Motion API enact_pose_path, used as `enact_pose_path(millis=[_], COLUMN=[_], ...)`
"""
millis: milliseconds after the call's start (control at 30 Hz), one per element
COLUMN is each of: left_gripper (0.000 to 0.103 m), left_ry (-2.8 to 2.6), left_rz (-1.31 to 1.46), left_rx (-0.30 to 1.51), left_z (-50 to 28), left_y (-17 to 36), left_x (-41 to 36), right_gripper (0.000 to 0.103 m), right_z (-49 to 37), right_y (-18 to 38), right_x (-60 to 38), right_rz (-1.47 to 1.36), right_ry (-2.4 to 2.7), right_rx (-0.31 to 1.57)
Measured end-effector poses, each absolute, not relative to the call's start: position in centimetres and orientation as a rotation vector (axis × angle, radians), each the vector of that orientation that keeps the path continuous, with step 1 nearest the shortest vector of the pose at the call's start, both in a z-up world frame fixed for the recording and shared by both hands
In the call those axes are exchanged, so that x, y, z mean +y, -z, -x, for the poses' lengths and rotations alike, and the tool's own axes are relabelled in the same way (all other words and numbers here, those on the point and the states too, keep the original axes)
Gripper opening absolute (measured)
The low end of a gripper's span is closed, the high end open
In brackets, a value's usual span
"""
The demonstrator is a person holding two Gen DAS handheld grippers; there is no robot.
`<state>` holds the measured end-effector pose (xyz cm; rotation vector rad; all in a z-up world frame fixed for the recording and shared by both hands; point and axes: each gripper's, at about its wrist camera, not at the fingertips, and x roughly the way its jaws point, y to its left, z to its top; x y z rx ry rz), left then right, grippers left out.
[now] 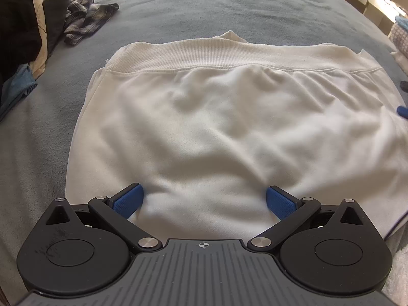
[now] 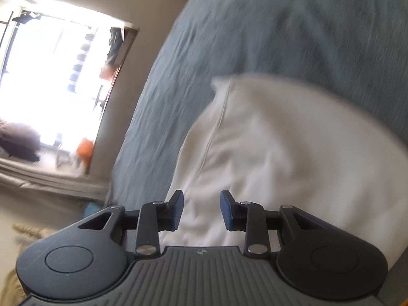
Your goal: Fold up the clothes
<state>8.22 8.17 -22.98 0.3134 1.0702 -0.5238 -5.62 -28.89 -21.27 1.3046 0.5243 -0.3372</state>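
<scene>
White sweatshirt (image 1: 216, 127) flat on bed (image 1: 178, 7), hem band far side. Left gripper (image 1: 204, 201) wide, pads pressing its near edge; right gripper (image 2: 202, 210) narrow, empty, over its side seam.

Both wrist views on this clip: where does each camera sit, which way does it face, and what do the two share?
Left wrist: on the left gripper, angled down over the white sweatshirt on the grey-blue bedspread; its open blue pads flank the fabric; a plaid garment lies far left.
Right wrist: on the right gripper, tilted and blurred, facing the sweatshirt's side edge and a bright window; its jaws stand apart.
Shared: the sweatshirt and bedspread; no hand shows.
</scene>
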Motion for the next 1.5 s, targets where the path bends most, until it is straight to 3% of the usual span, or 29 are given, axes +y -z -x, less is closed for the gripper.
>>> enact_pose_path(millis=[133, 267, 767, 1033, 1500], left_gripper=[0.103, 0.103, 0.103, 0.103, 0.103], left_ry=[0.525, 0.53, 0.616, 0.715, 0.641], left_rz=[-0.313, -0.312, -0.29, -0.235, -0.086], left_rx=[1.069, 1.066, 1.011, 0.854, 0.871], left_z=[-8.2, -8.2, -7.7, -8.4, -15.1], left_y=[23.0, 23.0, 21.3, 19.1, 22.3], left_x=[8.3, 8.4, 9.5, 8.7, 6.7], right_gripper=[0.035, 0.034, 0.035, 0.035, 0.035], right_z=[5.2, 6.7, 7.4, 3.6, -5.8], right_y=[23.1, 24.0, 18.7, 16.9, 17.3], right_x=[-27.3, -28.7, -26.5, -26.4, -27.0], right_rz=[-1.376, -1.431, -1.163, -1.033, -0.836], right_ry=[0.291, 0.37, 0.379, 0.295, 0.284], right_rx=[0.653, 0.641, 0.65, 0.704, 0.858])
